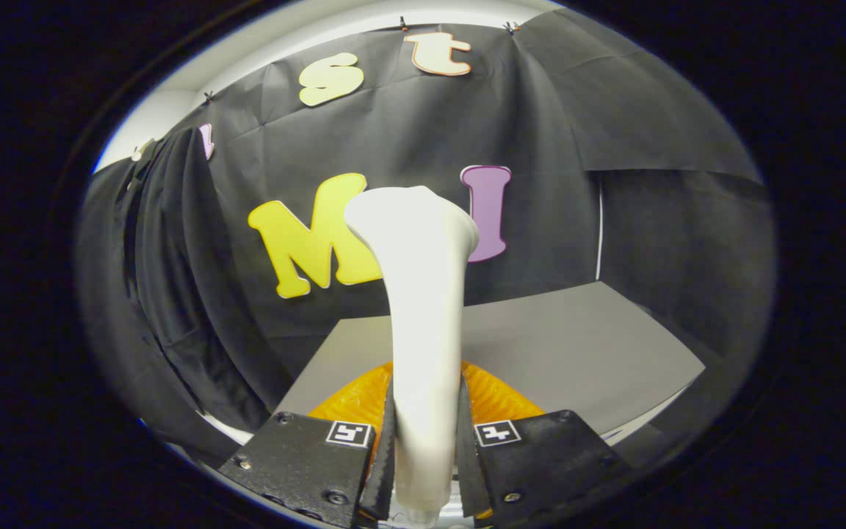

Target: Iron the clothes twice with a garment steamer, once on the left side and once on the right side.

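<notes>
Garment steamer: white, held upright btwn the two fingers, handle running up from the bottom of the gripper view and flaring out into a wider head at the top. Head tilts a bit to the left; its face can't be made out from this angle. Gripper clamped on the steamer's handle, both fingers pressing its sides, one left, one right, gap only as wide as the handle. Each finger block carries a small square marker near its top inner corner.

Just behind the handle, low down, an orange ribbed thing shows on both sides of the steamer, partly hidden by it and by the fingers; can't tell what it is or whether the steamer touches it. It sits at the near edge of the grey surface, which stretches away to the right beyond the fingers.

Off to the left, well apart from the steamer, dark clothes hang in long vertical folds, top end up near the pale wall strip. Steamer head not touching the clothes; clear gap btwn them. Black cloth wall behind everything, creased, clipped along its top edge.
</notes>
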Demonstrator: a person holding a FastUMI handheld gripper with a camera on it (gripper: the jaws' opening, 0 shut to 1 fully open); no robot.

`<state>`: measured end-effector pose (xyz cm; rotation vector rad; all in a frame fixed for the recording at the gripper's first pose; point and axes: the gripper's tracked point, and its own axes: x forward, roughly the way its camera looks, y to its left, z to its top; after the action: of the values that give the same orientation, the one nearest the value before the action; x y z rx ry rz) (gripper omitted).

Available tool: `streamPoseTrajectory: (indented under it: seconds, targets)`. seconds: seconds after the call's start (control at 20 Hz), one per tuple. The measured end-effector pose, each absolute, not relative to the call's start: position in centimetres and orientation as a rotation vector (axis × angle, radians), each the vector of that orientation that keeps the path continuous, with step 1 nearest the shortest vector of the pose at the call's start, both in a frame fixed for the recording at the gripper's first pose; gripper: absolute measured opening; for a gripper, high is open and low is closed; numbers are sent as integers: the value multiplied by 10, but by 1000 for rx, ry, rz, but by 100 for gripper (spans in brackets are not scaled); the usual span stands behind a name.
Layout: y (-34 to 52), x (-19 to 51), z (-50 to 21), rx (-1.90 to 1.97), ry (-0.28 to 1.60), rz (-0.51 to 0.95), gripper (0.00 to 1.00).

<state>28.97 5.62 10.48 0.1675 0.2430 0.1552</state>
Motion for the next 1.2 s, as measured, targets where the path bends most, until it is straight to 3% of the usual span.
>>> streamPoseTrajectory:
  seconds: [0.55, 1.2]
  targets:
    - [137, 236, 221, 194, -3, 164, 38]
    - [263, 168, 325, 170, -198, 308, 38]
